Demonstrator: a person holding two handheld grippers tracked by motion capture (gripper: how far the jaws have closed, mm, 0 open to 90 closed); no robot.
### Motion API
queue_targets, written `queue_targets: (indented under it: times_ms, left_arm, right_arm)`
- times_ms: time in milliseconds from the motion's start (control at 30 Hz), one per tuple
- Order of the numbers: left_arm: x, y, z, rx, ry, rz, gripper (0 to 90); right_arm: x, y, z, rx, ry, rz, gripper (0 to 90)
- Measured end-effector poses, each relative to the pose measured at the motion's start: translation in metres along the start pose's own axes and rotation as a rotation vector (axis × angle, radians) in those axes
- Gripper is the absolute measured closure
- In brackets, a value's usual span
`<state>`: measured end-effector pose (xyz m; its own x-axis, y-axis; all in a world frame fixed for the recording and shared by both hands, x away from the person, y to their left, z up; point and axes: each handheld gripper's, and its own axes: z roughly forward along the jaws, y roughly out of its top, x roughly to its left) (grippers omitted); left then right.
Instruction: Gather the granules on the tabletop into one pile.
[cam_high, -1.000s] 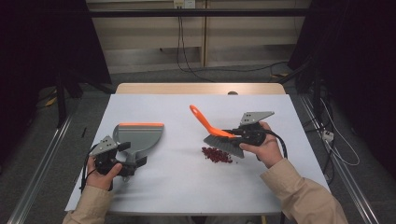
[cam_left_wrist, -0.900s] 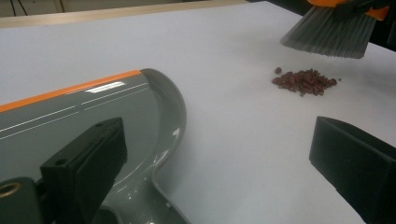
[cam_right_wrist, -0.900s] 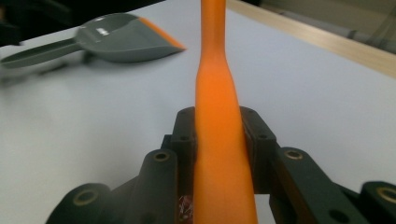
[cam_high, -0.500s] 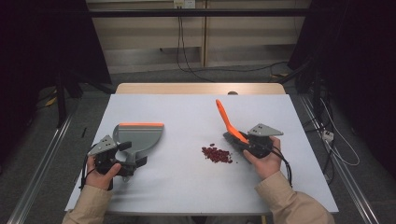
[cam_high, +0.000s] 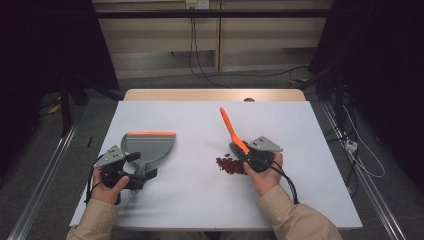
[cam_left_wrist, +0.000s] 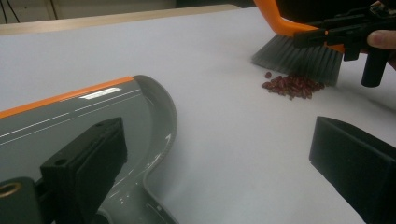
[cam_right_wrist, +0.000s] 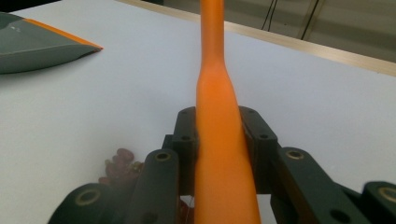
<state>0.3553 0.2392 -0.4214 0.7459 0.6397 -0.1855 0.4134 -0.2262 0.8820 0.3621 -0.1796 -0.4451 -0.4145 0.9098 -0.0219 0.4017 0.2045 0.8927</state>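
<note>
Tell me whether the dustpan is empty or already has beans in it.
Empty. The dustpan shows bare grey inside, and the red beans lie in a pile on the table beside the brush.

No readable text, label, brand, number or sign appears in any of the views. The grey dustpan (cam_high: 150, 147) with its orange edge, left of centre in the high view, bears no lettering that can be made out. The orange brush (cam_high: 231, 129), right of centre, is likewise plain. The white table (cam_high: 200, 190) carries no markings. A small pale fitting on the wall at the top centre of the high view is too small to read.
</note>
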Motion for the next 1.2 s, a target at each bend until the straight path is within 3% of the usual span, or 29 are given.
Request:
queue_targets:
  times_ms: [267,533,800,1200]
  left_arm:
    - [0.0,0.0,0.0,0.005,-0.002,0.0,4.0]
    - [-0.001,0.0,0.0,0.005,-0.001,0.001,4.0]
    - [-0.002,0.0,0.002,0.007,-0.002,0.006,4.0]
    - [-0.001,-0.001,0.002,0.015,-0.002,0.004,4.0]
  right_arm:
    - [0.005,0.008,0.011,-0.021,0.02,0.009,71.1]
    - [-0.006,0.012,-0.014,-0.039,0.039,0.029,71.1]
    - [0.004,-0.011,-0.029,-0.036,0.036,0.048,71.1]
    - [0.013,0.001,-0.002,-0.067,0.009,0.061,71.1]
